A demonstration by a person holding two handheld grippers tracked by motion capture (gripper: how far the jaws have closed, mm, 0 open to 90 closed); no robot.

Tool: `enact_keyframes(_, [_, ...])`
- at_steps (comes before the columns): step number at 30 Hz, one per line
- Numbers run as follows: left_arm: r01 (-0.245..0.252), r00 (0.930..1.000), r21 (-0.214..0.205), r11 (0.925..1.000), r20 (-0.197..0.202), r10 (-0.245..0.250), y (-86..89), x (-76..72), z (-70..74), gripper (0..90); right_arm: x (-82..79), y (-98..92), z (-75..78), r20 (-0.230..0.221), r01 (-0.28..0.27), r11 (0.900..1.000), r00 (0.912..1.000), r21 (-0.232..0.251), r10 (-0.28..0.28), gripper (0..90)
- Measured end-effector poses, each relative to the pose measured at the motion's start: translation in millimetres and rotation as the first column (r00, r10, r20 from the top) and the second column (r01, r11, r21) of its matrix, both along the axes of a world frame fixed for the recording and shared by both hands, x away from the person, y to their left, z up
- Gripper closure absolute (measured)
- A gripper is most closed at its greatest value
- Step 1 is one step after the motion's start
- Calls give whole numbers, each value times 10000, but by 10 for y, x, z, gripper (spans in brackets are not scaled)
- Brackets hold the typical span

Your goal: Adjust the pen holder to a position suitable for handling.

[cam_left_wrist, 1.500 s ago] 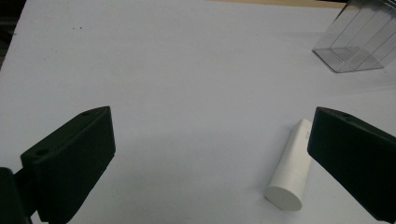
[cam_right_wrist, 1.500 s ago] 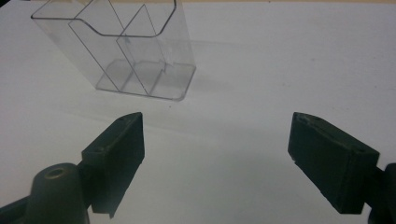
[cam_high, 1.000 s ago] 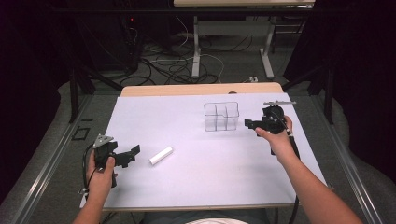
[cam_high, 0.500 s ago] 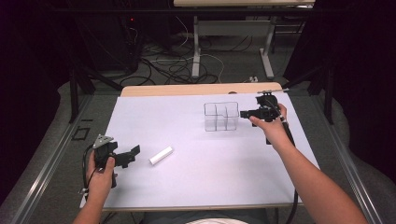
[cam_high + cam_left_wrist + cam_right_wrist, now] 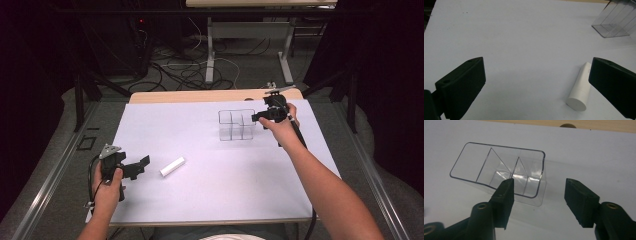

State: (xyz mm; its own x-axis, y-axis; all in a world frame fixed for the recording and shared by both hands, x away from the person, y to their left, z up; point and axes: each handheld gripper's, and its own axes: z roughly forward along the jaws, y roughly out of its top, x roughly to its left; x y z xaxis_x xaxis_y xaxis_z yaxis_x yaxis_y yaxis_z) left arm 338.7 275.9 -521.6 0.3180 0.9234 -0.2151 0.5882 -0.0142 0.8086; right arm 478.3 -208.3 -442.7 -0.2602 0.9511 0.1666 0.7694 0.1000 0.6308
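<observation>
Nearest, the left tool (image 5: 142, 163) rests low on the table (image 5: 200, 200) at the near-left corner, gripped in the person's left hand (image 5: 107, 187). Jaws spread wide, nothing between them. No shift here over the last second. The white cylinder (image 5: 172, 166) lies on its side just beyond the tips, apart from them; in the left gripper view the white cylinder (image 5: 580, 90) sits close against the inner side of one jaw, flat end facing the camera.

Farther out, the right tool (image 5: 256, 117) has moved: a second ago it hung further right and nearer the person, well off the clear divided box (image 5: 236, 125); now it is at the box's right wall. Judgement: the right side is closing in to steady or take the box, while the cylinder waits for pickup.

Right tool pose: right forearm stretched forward across the table, right hand (image 5: 279, 127) wrapped over the handle, tips pointing left toward the box. In the right gripper view the jaws gape apart, empty, one tip over the near rim of the clear divided box (image 5: 499, 170), the other outside its end wall. Contact cannot be told.
</observation>
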Motion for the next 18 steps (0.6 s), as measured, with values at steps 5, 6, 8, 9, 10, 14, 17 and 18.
enact_keyframes(5, [13,10000,6,10000,-10,-13,0,2,-4,9,76,41,-49,-233,154,9996,9996,-222,-159,466])
enact_keyframes(6, [19,10000,-1,10000,-8,-19,0,2,-3,9,85,46,-56,-245,179,9996,9995,-208,-184,472])
enact_keyframes(8, [21,10000,7,10000,-6,-21,0,2,-3,9,106,55,-76,-279,241,9994,9993,-244,-247,490])
enact_keyframes(9, [21,10000,4,10000,-10,-21,0,2,-4,9,114,56,-82,-325,244,9994,9992,-259,-252,498])
enact_keyframes(10, [30,10000,17,10000,-27,-30,0,3,-4,9,123,61,-91,-338,279,9993,9990,-263,-288,505])
enact_keyframes(14, [36,10000,30,10000,-39,-36,-1,4,-5,11,157,68,-130,-402,391,9988,9984,-296,-402,536])
enact_keyframes(17, [32,10000,39,10000,-46,-32,-1,3,-7,11,182,71,-157,-532,438,9986,9976,-294,-453,560])
enact_keyframes(18, [32,10000,40,10000,-42,-32,-2,4,-7,11,189,73,-167,-535,463,9984,9974,-318,-480,565])
